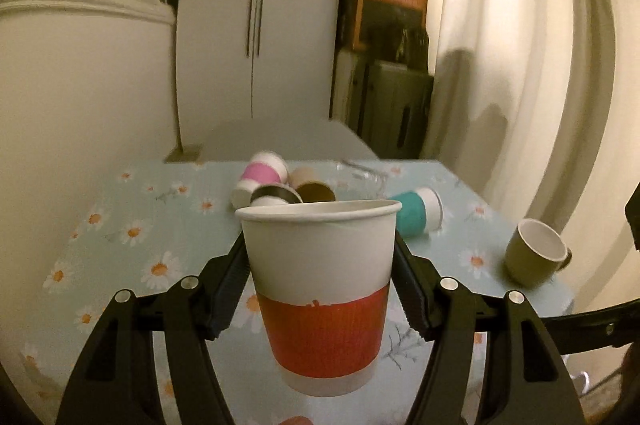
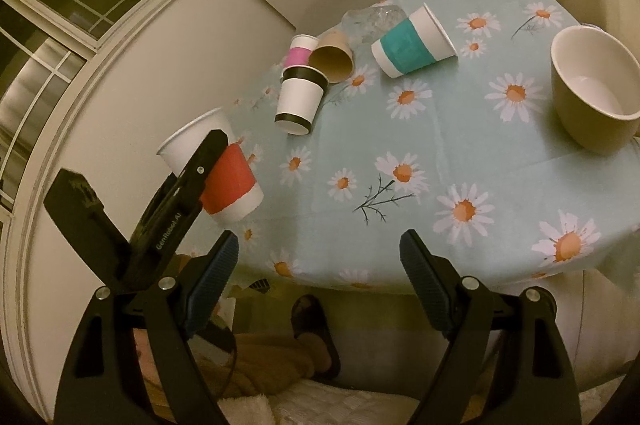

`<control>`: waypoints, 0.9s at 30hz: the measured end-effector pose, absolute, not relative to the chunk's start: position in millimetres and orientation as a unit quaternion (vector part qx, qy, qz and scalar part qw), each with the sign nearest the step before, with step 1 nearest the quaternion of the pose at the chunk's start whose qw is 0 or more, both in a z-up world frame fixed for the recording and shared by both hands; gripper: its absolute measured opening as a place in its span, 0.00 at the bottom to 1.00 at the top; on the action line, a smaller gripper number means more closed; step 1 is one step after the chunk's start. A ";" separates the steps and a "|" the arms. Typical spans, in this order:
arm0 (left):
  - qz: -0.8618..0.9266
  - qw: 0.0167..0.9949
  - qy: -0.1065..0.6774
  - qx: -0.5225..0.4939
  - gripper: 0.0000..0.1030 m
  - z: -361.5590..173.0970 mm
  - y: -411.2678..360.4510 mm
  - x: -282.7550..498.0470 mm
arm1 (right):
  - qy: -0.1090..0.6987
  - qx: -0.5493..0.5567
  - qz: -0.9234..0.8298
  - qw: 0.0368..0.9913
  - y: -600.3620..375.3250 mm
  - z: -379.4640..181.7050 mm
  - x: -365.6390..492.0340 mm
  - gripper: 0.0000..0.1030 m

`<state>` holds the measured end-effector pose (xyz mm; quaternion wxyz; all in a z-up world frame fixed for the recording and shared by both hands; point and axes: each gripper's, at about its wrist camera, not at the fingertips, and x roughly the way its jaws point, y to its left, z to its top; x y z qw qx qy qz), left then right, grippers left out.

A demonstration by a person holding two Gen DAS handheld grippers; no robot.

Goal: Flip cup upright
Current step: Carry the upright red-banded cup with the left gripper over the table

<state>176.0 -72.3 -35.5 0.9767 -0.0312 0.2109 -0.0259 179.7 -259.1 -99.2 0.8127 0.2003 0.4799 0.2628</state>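
My left gripper is shut on a white paper cup with a red band. It holds the cup upright, mouth up, above the daisy tablecloth. The same cup shows in the right wrist view, held in the left gripper over the table's near left edge. My right gripper is open and empty, hovering off the table's front edge.
Several cups lie on their sides at the back: a pink-banded cup, a brown cup, a black-banded cup and a teal-banded cup. An olive mug is tilted at the right. A foot in a sandal is under the table.
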 end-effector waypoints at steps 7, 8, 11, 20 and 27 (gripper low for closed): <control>-0.013 0.993 0.114 -0.007 0.63 -57.9 -83.1 155.6 | 0.486 0.201 0.252 0.813 -263.7 -103.8 183.0 0.80; -0.010 0.994 0.106 -0.005 0.63 -60.8 -84.0 153.3 | 0.486 0.201 0.251 0.813 -264.1 -103.9 183.1 0.80; 0.012 0.996 0.084 -0.016 0.63 -75.9 -83.4 149.4 | 0.489 0.199 0.249 0.812 -264.3 -104.8 184.1 0.80; 0.055 0.996 0.066 0.008 0.63 -113.8 -91.0 153.9 | 0.499 0.194 0.243 0.809 -264.5 -109.5 187.3 0.80; 0.074 0.995 0.072 0.010 0.65 -135.4 -85.6 159.2 | 0.504 0.191 0.241 0.807 -264.1 -112.0 189.7 0.80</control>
